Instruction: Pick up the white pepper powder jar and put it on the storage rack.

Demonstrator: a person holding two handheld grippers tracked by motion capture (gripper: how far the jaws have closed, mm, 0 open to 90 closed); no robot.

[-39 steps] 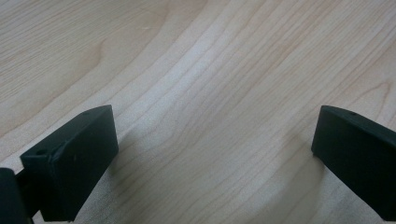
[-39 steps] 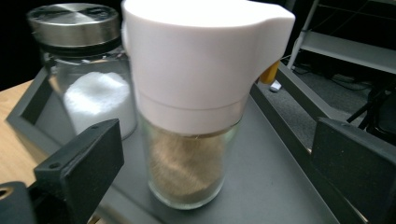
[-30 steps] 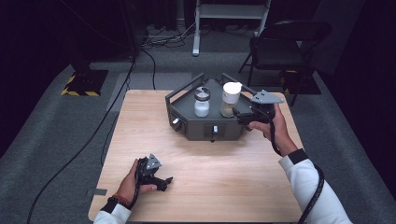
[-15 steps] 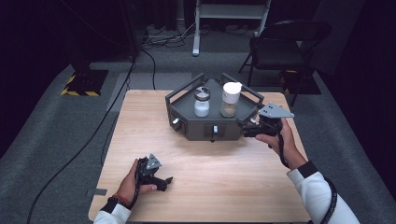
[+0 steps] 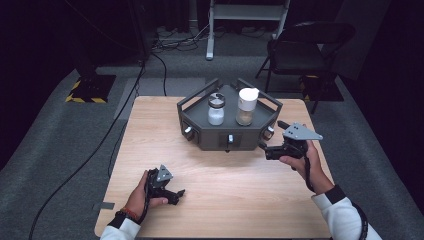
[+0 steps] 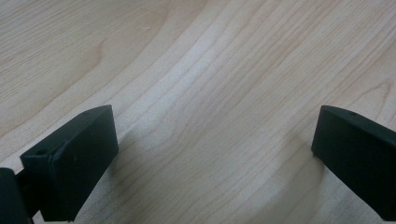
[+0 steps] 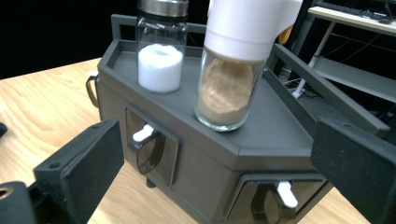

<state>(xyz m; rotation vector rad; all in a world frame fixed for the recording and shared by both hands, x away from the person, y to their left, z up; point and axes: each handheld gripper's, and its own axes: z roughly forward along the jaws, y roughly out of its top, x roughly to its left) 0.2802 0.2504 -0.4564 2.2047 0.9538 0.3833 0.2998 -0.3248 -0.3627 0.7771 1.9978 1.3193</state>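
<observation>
A dark grey tray-topped drawer box (image 5: 202, 134) (image 7: 261, 121) stands at the back middle of the wooden table (image 5: 150, 145). On it stand a glass jar of white grains with a metal lid (image 5: 216, 109) (image 7: 160, 56) and a white-capped jar of tan powder (image 5: 246, 106) (image 7: 229, 84). My right gripper (image 5: 273, 139) (image 7: 219, 158) is open just off the box's right front corner, facing two drawer fronts with white-tipped handles (image 7: 148, 145). My left gripper (image 5: 175, 195) (image 6: 210, 149) rests open on bare wood at the front left, nothing between its jaws.
A black chair (image 5: 310, 45) stands behind the table's far right corner. Cables run over the grey carpet at the left, near a yellow-and-black striped base (image 5: 90, 90). A grey tape strip (image 5: 100, 206) marks the table's front left edge.
My right gripper has drawn back from beside the tan-powder jar, down and toward the person, to the box's right front corner. The left gripper has stayed put.
</observation>
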